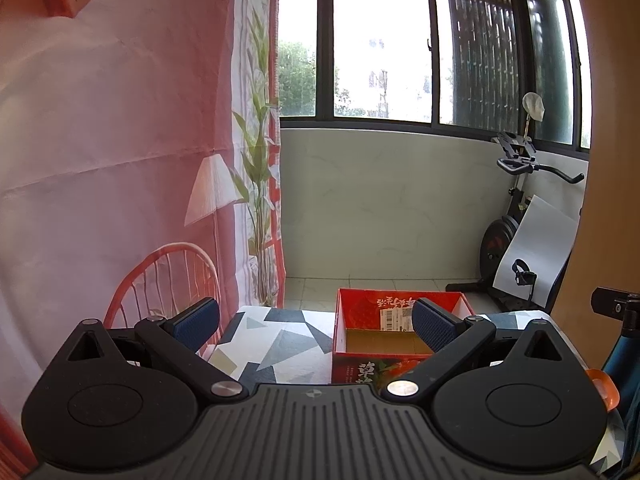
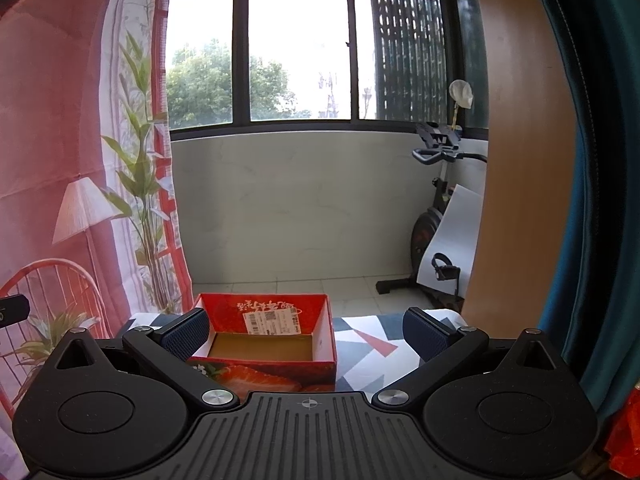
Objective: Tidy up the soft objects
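Note:
A red cardboard box (image 1: pixel 352 368) with a strawberry print and a brown bare floor stands on the table with the grey, white and black patterned cloth (image 1: pixel 272 344). It also shows in the right wrist view (image 2: pixel 326 336). No soft object is in view. My left gripper (image 1: pixel 316 326) is open and empty, held above the near side of the table, with the box between its fingers toward the right. My right gripper (image 2: pixel 306 334) is open and empty, with the box toward its left finger.
A pink printed backdrop (image 1: pixel 120 140) hangs at the left. Behind the table are a tiled floor, a white wall under windows and an exercise bike (image 1: pixel 516 216). A wooden panel (image 2: pixel 520 160) and teal curtain (image 2: pixel 600 160) stand at the right.

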